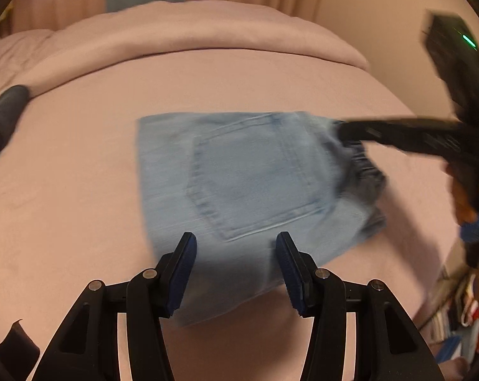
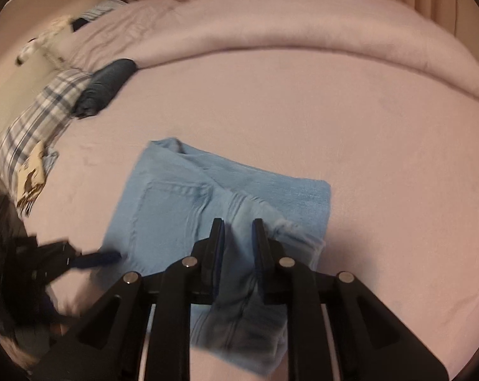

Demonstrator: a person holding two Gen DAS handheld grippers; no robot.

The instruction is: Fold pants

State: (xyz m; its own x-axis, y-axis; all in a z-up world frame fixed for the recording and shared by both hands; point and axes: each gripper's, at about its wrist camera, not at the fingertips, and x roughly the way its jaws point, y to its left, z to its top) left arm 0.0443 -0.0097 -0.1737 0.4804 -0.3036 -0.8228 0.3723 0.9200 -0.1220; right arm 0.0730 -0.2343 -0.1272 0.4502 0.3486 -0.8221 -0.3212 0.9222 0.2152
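no readable text, labels, brands or numbers in either view

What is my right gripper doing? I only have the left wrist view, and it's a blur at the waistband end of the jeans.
Observer: The right gripper has a bunched ridge of the folded jeans pinched between its fingers.
Operator: And past the dark rolled garment at my left edge?
Observer: A plaid pillow lies right beside it.
Operator: Do the jeans lie flat at the far side?
Observer: Not quite. One far corner is rumpled and stands up a little.
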